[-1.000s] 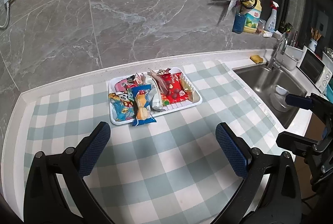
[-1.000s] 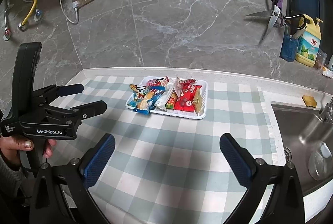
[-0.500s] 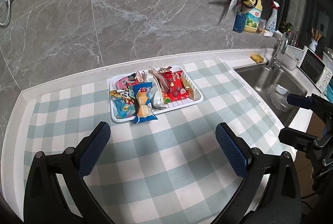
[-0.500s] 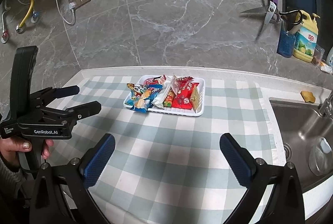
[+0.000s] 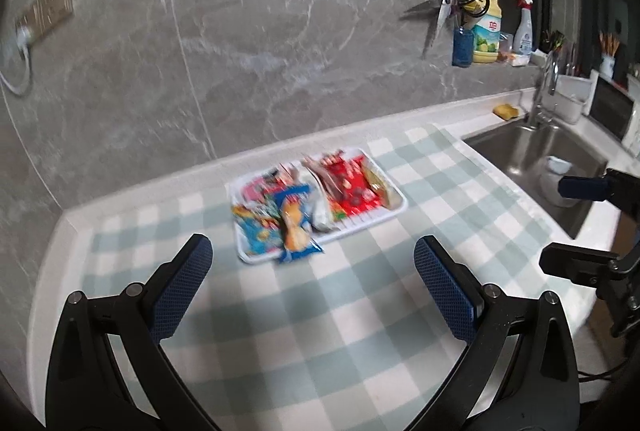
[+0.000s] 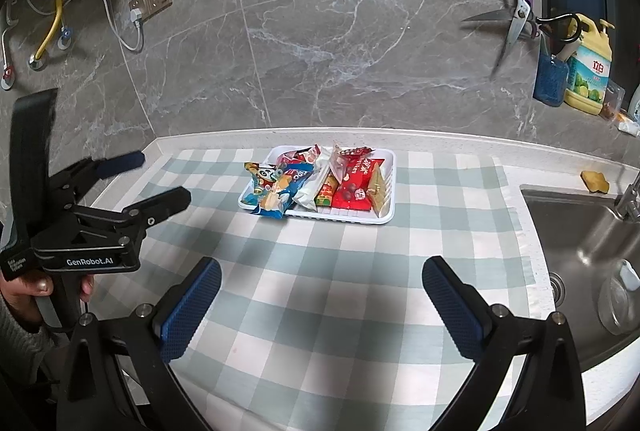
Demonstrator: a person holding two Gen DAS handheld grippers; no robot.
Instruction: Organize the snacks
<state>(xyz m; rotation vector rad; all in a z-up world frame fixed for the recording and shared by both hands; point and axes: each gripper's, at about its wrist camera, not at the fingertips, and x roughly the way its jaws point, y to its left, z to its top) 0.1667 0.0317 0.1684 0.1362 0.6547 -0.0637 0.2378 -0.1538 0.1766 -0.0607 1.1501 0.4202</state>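
Observation:
A white tray (image 6: 390,187) stands on the checked cloth near the back wall, heaped with several snack packets. Among them are a blue packet (image 6: 276,191) hanging over the front rim, a white one (image 6: 310,191) and a red one (image 6: 356,183). The left wrist view is blurred but shows the same tray (image 5: 403,199), blue packet (image 5: 294,219) and red packet (image 5: 348,187). My left gripper (image 5: 313,247) is open and empty, well short of the tray. My right gripper (image 6: 322,265) is also open and empty, likewise back from it. Each appears in the other's view: left gripper (image 6: 158,178), right gripper (image 5: 555,225).
The checked cloth (image 6: 320,311) covers the counter. A steel sink (image 6: 580,231) lies at the right with a yellow sponge (image 6: 595,181) behind it. Scissors (image 6: 516,19) hang on the marble wall beside a soap bottle (image 6: 588,71). A hand (image 6: 24,287) holds the left gripper.
The left wrist view has tilted up a little and is now motion-blurred, so the tray sits slightly lower in it. Both grippers stay open. The snacks have not moved.

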